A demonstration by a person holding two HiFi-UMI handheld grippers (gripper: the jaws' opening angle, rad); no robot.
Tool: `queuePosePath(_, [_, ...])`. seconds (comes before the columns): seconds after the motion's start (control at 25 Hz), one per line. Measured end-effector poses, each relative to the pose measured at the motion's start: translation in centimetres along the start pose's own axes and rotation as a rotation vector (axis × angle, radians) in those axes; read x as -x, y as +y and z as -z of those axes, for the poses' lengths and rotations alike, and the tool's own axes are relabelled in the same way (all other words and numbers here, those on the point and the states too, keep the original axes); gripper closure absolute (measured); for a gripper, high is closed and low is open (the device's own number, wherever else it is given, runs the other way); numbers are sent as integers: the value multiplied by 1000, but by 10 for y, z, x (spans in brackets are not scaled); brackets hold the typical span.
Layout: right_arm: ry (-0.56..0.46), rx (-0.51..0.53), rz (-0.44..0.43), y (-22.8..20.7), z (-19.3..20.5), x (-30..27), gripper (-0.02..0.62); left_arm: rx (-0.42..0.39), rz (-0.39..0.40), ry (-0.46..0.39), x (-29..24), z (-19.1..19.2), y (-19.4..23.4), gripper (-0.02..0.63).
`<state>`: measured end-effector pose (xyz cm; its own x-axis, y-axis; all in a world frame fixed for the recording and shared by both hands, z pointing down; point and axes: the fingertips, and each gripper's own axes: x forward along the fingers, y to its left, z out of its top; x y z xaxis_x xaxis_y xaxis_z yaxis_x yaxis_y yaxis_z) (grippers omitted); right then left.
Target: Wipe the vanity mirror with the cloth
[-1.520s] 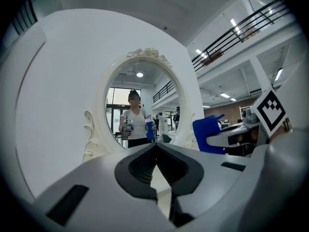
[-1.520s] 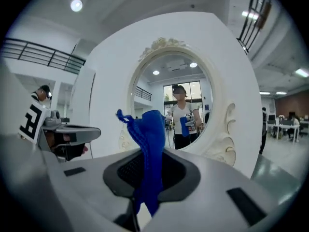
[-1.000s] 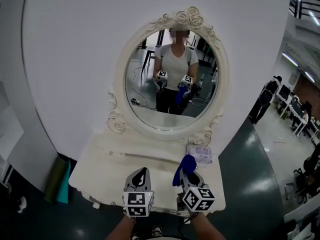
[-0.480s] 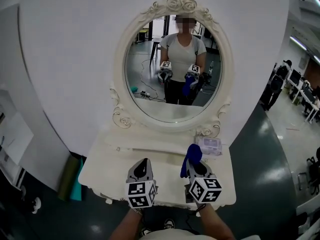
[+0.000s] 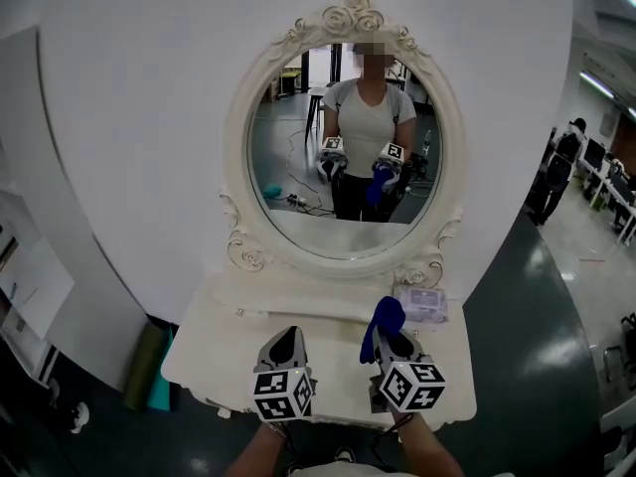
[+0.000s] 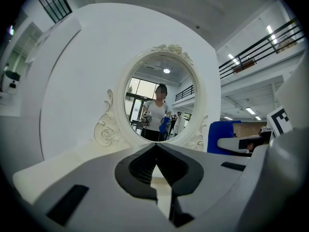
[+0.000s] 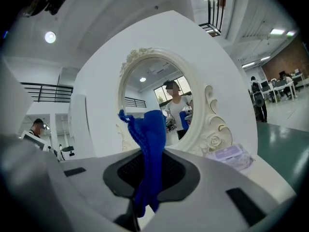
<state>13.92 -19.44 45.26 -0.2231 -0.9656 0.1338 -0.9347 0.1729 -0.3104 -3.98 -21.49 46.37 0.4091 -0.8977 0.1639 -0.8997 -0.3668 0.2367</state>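
An oval vanity mirror (image 5: 343,147) in an ornate cream frame stands on a cream dressing table (image 5: 229,331) against a white wall. My right gripper (image 5: 391,334) is shut on a blue cloth (image 5: 381,320), which sticks up from its jaws above the table's right half; in the right gripper view the blue cloth (image 7: 149,149) hangs before the mirror (image 7: 159,105). My left gripper (image 5: 284,344) is shut and empty, hovering over the table's front middle. In the left gripper view the mirror (image 6: 161,105) lies straight ahead. Both grippers are well short of the glass.
A clear packet with a purple label (image 5: 422,302) lies on the table's right rear, just beyond the right gripper. A green-teal roll (image 5: 149,366) leans at the table's left on the dark floor. People and desks stand far right (image 5: 571,157).
The view has tilted so the mirror sits slightly lower and more centred. Both grippers hold nearly the same places above the table; the cloth stays clamped in the right one.
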Motion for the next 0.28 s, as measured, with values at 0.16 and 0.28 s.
queuePosePath(0.16, [6, -6, -7, -1, 1, -1, 531, -5, -11, 5, -2, 3, -1, 601])
queuePosePath(0.28, [9, -41, -22, -3, 3, 1, 531, -27, -20, 10, -1, 7, -3, 601])
